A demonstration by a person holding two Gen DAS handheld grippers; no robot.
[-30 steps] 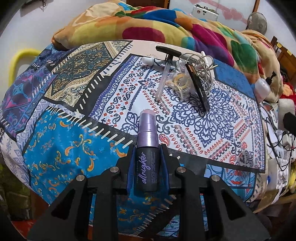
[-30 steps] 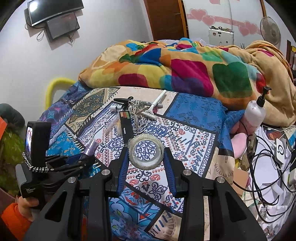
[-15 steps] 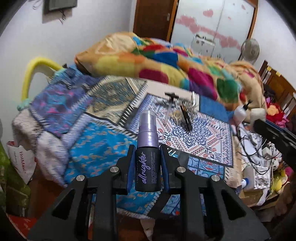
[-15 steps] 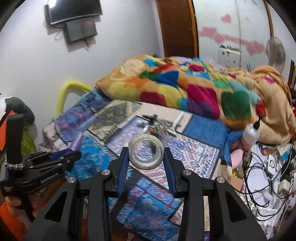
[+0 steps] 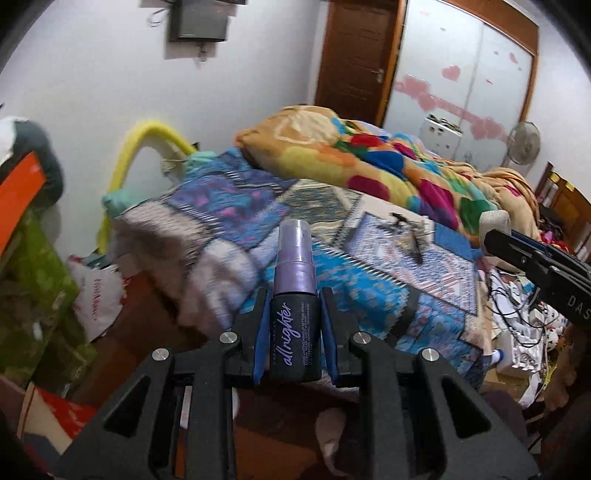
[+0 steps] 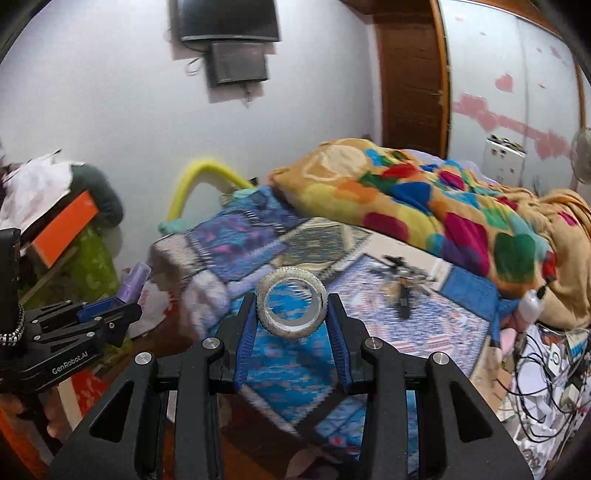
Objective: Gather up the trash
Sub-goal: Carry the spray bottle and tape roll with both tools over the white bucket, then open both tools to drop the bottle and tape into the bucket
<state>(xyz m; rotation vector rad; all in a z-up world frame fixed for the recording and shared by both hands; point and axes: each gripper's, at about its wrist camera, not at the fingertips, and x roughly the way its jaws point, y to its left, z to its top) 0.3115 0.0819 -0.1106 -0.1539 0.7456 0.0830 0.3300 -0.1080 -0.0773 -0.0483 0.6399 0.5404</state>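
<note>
While clamped, glossy cylindrical bottle [image 5: 294, 332].

Bed [image 5: 332, 280]: centre of both views, beyond the tools.
Blanket [image 6: 424, 199]: heaped on the bed's far side.
Small clutter [image 6: 400, 284]: on the bed, before the blanket.
Spray bottle [image 5: 294, 310]: upright between the left tool's [image 5: 295, 332] fingers, before the bed's near edge.
Tape roll [image 6: 291, 306]: on edge in the right tool [image 6: 291, 325].
Left tool, right-wrist view: far left, beside the bed.
Cables [image 6: 546, 373]: right of the bed, low.
Screen [image 6: 229, 18]: on the wall behind.
</note>
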